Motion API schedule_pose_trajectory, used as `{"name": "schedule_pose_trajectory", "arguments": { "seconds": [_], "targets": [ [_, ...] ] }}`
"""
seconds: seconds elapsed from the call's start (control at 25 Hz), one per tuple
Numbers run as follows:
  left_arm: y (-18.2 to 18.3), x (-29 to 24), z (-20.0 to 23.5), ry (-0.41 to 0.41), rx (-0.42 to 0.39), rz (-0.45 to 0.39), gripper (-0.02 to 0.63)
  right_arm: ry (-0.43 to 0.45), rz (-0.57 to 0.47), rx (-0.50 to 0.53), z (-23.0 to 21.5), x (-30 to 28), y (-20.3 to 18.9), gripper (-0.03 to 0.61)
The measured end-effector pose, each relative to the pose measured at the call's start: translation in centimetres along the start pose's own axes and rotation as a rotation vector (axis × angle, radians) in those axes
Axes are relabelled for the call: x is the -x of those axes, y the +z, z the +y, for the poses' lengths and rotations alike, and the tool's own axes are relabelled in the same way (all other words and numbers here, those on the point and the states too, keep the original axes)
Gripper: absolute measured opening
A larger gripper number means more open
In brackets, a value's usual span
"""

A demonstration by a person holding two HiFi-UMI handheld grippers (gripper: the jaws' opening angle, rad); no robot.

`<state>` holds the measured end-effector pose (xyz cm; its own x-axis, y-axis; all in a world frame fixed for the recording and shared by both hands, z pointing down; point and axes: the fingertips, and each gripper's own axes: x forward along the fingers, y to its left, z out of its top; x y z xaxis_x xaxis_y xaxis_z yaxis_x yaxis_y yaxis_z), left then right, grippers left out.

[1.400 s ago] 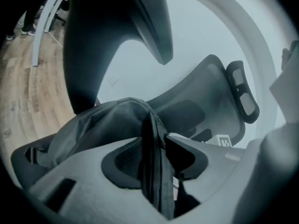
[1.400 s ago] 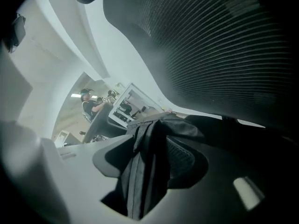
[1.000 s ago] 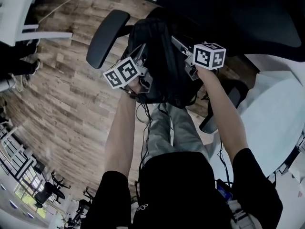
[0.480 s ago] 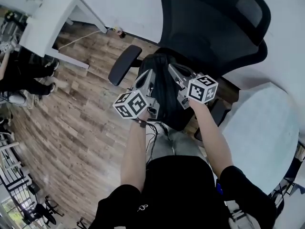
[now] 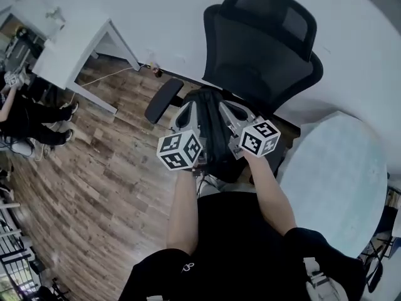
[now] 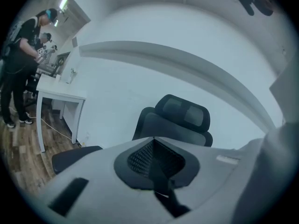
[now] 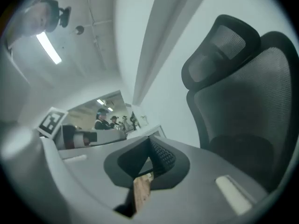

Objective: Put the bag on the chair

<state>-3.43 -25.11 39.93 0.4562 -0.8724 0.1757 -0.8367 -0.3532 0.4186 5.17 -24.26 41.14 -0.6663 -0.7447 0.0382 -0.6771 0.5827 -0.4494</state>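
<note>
The black office chair point(image 5: 263, 49) stands against the white wall, and the black bag point(image 5: 213, 133) rests upright on its seat, leaning at the backrest. My left gripper point(image 5: 191, 107) lies along the bag's left edge and my right gripper point(image 5: 222, 104) over its upper right. In the left gripper view the jaws point(image 6: 153, 141) meet with nothing pinched; only dark shows through the gap below them. The right gripper point(image 7: 149, 141) is shut too, with wood floor showing through its gap. Both gripper views look up at the chair's backrest point(image 6: 180, 120) point(image 7: 243, 101).
The chair's left armrest point(image 5: 164, 99) juts out beside the bag. A white desk point(image 5: 69, 42) stands at the upper left with people point(image 5: 25, 115) next to it. A pale round table point(image 5: 338, 174) is close on the right. Wood floor point(image 5: 106, 187) spreads to the left.
The right gripper's jaws have gone from spread at the bag to shut. The bag has settled onto the seat, and the view has lifted to take in the whole chair.
</note>
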Motion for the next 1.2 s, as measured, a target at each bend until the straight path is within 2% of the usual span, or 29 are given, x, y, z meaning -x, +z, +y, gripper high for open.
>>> {"name": "schedule_pose_trajectory", "arguments": {
  "seconds": [0.08,0.32,0.48,0.6,0.8,1.2],
  "targets": [
    [-0.4,0.2,-0.6,-0.008,-0.024,0.012,-0.002,-0.038,0.035,0.044,-0.2,0.3,-0.9,0.003],
    [-0.1,1.7,-0.4,0.006,-0.057,0.01,-0.001,-0.075,0.059,0.135,0.5,0.0,-1.8,0.003],
    [-0.7,2.5,1.4,0.09,-0.072,0.027,-0.002,-0.141,0.08,0.183,0.0,0.2,-3.1,0.003],
    [-1.1,2.6,2.4,0.145,-0.084,0.022,-0.002,-0.161,0.078,0.193,-0.2,0.4,-3.1,0.003],
    [-2.0,2.6,2.6,0.159,-0.089,-0.017,-0.002,-0.187,0.056,0.192,-0.9,0.9,-2.5,0.003],
    [-4.0,2.6,3.6,0.197,-0.127,0.009,-0.002,-0.21,0.029,0.175,-1.7,1.4,-1.9,0.003]
  ]
}}
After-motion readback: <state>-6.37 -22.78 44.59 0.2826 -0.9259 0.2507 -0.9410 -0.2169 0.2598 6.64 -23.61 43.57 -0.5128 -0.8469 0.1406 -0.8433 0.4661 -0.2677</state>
